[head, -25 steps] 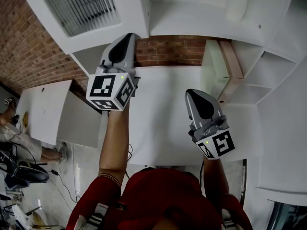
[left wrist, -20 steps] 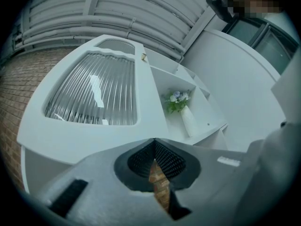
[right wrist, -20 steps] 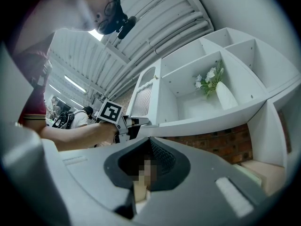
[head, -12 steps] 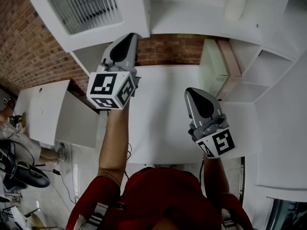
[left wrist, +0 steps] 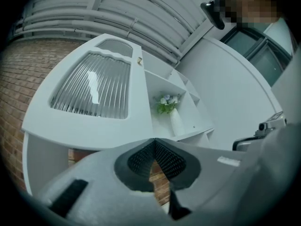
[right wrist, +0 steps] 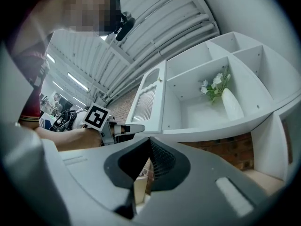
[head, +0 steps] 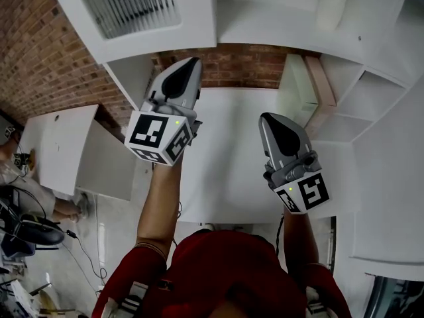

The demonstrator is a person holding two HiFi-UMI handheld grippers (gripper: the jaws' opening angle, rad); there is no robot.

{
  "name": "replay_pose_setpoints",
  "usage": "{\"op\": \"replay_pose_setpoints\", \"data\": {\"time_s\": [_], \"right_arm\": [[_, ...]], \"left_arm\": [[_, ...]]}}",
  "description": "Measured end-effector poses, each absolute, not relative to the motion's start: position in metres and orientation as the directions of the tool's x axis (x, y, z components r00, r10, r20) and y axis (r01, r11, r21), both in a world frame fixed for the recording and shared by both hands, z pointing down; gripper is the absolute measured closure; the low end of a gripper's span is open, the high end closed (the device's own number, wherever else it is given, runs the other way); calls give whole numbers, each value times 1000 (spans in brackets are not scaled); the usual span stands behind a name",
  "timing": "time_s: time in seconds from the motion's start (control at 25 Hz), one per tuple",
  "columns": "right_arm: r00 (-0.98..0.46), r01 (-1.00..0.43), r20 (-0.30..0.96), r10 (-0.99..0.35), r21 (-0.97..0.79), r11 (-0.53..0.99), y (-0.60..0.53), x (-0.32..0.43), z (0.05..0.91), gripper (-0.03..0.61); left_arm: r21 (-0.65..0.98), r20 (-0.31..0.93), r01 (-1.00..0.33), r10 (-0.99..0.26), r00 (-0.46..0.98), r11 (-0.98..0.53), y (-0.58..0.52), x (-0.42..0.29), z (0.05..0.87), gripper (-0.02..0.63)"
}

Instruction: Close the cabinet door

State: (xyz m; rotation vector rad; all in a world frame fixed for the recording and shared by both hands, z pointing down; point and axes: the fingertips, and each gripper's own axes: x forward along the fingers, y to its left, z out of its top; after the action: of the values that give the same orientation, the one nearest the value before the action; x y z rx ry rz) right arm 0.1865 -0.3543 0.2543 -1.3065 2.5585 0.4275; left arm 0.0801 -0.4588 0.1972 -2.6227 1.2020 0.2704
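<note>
Door point(head: 126, 5): open, with a ribbed glass panel; it stands out from the cabinet point(head: 278, 25) at the upper left.
Left gripper point(head: 191, 63): jaws together, empty; its tip is just under the door's lower edge, and I cannot tell if they touch.
Right gripper point(head: 269, 119): jaws together, empty, well apart from the door.
Vase point(right wrist: 232, 103): holds flowers, stands upright in the open compartment.

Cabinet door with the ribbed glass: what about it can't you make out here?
Head view: the cabinet door is cut off by the top edge.
Head view: whether the left gripper touches it is unclear; its tip overlaps white panels.
Left gripper view: the small fitting on the door's edge is too small to identify.
</note>
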Motion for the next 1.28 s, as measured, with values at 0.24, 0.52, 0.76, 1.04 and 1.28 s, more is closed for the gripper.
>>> {"op": "replay_pose_setpoints", "data": {"time_s": [0.24, 0.52, 0.76, 1.04, 1.28], "right_arm": [[-581, -810, -358, -731, 166, 563, -348, 179, 242, 565], [-576, -811, -379, -724, 153, 565, -336, 172, 242, 565], [-555, -821, -398, -730, 121, 558, -322, 168, 241, 565], [-551, -821, -409, -728, 105, 562, -309, 163, 247, 566], [-539, -830, -412, -735, 113, 546, -300, 164, 251, 566]], "left_arm": [[-138, -264, -705, -661, 703, -695, -422, 90, 211, 612], [-121, -296, -640, -588, 753, -759, -378, 97, 225, 612], [-127, -307, -601, -545, 780, -789, -350, 95, 226, 611], [-118, -313, -578, -522, 793, -807, -333, 96, 233, 611], [-127, -311, -562, -505, 805, -818, -325, 99, 234, 611]]}}
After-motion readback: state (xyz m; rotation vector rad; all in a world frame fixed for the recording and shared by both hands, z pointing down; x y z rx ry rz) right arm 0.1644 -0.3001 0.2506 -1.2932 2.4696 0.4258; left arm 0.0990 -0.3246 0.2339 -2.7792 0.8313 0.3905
